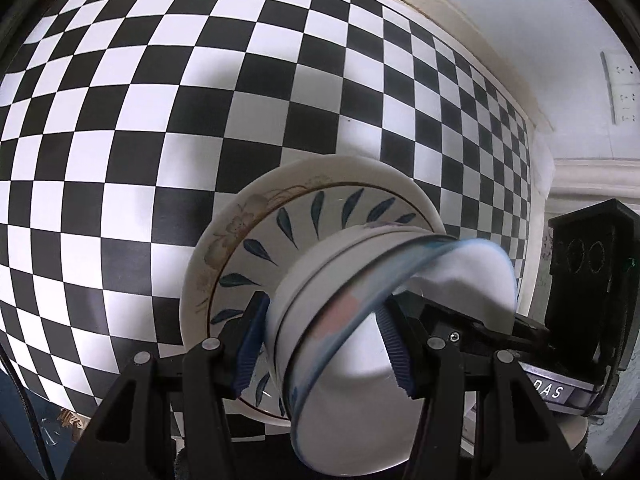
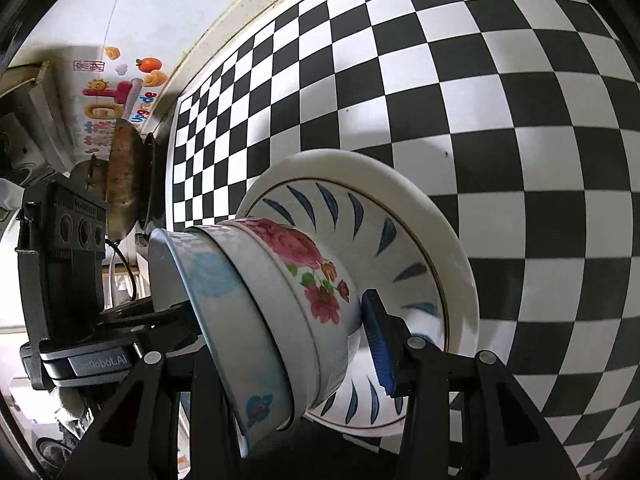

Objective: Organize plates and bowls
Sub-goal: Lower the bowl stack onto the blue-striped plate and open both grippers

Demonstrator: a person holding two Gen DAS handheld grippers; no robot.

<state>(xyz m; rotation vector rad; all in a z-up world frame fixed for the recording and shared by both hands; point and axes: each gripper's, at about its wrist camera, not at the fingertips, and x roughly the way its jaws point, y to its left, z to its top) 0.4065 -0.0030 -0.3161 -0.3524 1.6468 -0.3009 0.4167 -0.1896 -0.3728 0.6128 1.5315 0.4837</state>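
A stack of nested bowls sits on stacked plates with blue leaf marks, on a checkered table. My left gripper is shut on the bowl stack, its blue pads on either side. In the right wrist view the same bowls, one with red flowers and one with blue flowers, sit on the blue-leaf plate. My right gripper is shut on the bowl stack from the opposite side, with one blue pad showing; its other finger is hidden behind the bowls.
The black and white checkered table spreads around the plates, with its edge and a white wall at the back. A dark wok stands at the table's far end near a colourful sticker wall.
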